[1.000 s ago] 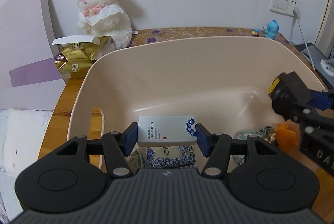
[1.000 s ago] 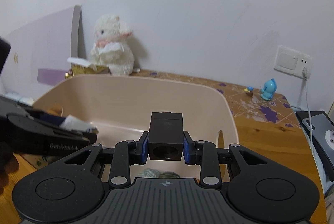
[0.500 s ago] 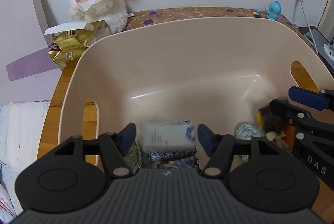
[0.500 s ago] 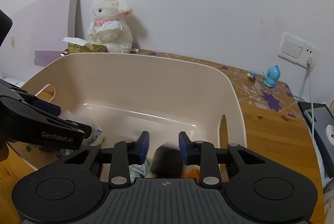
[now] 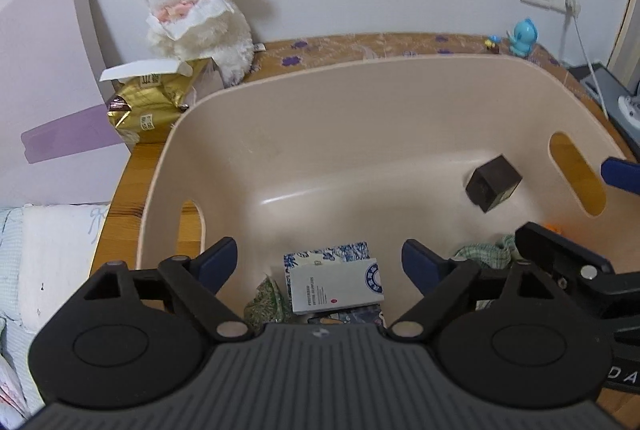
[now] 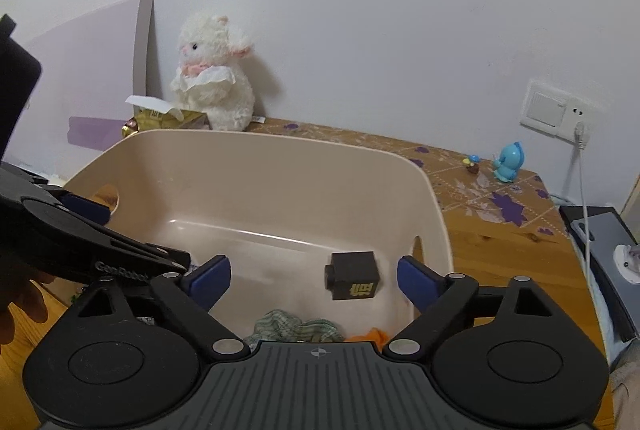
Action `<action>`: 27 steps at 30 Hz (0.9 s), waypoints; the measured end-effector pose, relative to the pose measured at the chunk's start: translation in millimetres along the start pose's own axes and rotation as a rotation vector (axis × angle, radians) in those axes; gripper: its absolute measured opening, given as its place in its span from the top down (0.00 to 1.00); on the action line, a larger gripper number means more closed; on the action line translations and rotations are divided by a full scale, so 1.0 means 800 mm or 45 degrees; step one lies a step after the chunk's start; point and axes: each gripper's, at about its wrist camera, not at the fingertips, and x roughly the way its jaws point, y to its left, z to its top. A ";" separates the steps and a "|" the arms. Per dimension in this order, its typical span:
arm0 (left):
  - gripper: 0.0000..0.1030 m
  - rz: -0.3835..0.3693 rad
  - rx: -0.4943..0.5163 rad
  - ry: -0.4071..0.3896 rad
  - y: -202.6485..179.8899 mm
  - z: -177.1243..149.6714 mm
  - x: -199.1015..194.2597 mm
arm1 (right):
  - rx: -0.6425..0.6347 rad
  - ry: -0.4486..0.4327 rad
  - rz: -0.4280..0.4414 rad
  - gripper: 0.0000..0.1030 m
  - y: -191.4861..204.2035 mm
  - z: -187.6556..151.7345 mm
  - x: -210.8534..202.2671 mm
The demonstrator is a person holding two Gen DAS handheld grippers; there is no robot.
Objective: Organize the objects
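Most of the sorting seems done, judged from the contents: inside the beige plastic tub (image 5: 360, 77) a white printed card box (image 5: 336, 290) is seen at approx. 6 o'clock of the floor, lying flat on a blue-white patterned packet (image 5: 324, 253), w/ a green-speckled pouch (image 5: 266, 300) just beside it at 7 o'clock. At 4–5 o'clock a green checked cloth (image 6: 296, 326) and an orange item (image 6: 370, 334) are lying. A small dark cube box (image 6: 354, 280), w/ gold print on one face and a round stub on the side, is tilted near the tub wall at 3 o'clock; it cannot be told if it rests already or is in the air.

Left gripper (image 5: 318, 262) is spread wide, nothing held, above the card box. Right gripper (image 6: 314, 280) is spread wide also, cube between the fingers but not touched.

Outside the tub a gold foil packet (image 5: 144, 105), a white plush lamb (image 5: 198, 13) and a blue figurine (image 6: 508, 161) are left on the wooden table (image 6: 500, 238); whether these belong to the task is not clear.
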 end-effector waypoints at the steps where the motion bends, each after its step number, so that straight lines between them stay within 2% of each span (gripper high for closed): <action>1: 0.13 -0.004 -0.006 -0.004 0.001 0.000 -0.003 | 0.006 -0.006 -0.004 0.09 -0.001 0.001 -0.003; 6: 0.13 0.001 -0.027 -0.053 0.004 -0.001 -0.024 | 0.036 -0.038 -0.014 0.08 -0.006 0.001 -0.020; 11: 0.12 -0.009 -0.044 -0.111 0.009 -0.005 -0.051 | 0.031 -0.096 -0.055 0.00 -0.005 0.001 -0.047; 27: 0.12 0.025 -0.129 -0.258 0.027 -0.064 -0.137 | 0.123 -0.198 -0.037 0.00 -0.007 -0.024 -0.132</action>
